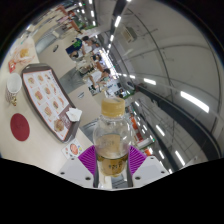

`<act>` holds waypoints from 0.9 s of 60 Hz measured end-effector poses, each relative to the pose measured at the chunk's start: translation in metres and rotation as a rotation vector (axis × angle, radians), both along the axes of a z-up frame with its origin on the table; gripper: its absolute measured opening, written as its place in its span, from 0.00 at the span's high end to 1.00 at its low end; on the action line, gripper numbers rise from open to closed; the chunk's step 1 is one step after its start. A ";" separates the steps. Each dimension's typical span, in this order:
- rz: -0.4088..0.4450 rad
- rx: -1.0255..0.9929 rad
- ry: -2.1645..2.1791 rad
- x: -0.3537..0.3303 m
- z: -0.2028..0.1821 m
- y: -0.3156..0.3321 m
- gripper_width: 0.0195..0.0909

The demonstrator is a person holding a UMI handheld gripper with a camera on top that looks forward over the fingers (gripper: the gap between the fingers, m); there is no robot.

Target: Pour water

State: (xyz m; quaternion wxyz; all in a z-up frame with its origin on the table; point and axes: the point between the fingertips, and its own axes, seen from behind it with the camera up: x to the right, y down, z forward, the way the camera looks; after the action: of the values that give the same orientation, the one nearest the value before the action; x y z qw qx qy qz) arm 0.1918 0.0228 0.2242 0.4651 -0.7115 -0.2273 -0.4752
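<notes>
Starting at the far left of the frame, we see a white cup point(13, 86) standing near the edge of a pale table point(30, 115), and below it a round red disc point(20, 126) lying flat on that table. Just right of these lies a dark-rimmed tray point(46, 95) with rows of small pale items that we cannot make out. Moving to the centre bottom, our gripper point(110, 160) is clenched on a clear plastic bottle point(110, 135): both purple pads point(88, 157) press against its sides, one at either flank. The bottle rises between the fingers, its label and yellowish cap toward the middle of the frame, tilted with the whole scene. On the right, ceiling light strips point(190, 100) run across a grey ceiling.
</notes>
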 end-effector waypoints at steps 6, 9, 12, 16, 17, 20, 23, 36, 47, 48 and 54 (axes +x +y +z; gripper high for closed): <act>0.066 -0.063 -0.287 -0.052 0.006 0.027 0.74; 0.108 -0.085 -0.402 -0.073 0.012 0.035 0.74; 0.139 -0.129 -0.530 -0.101 0.000 0.050 0.74; 0.198 -0.167 -0.677 -0.134 -0.021 0.079 0.74; 0.208 -0.184 -0.712 -0.138 -0.009 0.064 0.74; 0.242 -0.228 -0.806 -0.155 -0.024 0.072 0.74; 0.286 -0.267 -0.911 -0.171 -0.044 0.081 0.74; 0.368 -0.361 -1.129 -0.206 -0.069 0.088 0.74; 0.342 -0.341 -0.846 -0.200 -0.066 0.081 0.74; 0.337 -0.334 -0.788 -0.197 -0.065 0.079 0.74; 0.303 -0.256 -0.397 -0.191 -0.051 0.065 0.74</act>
State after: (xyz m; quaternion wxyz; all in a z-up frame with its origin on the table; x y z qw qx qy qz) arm 0.0009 0.0882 0.1729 0.3837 -0.6155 -0.4757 -0.4977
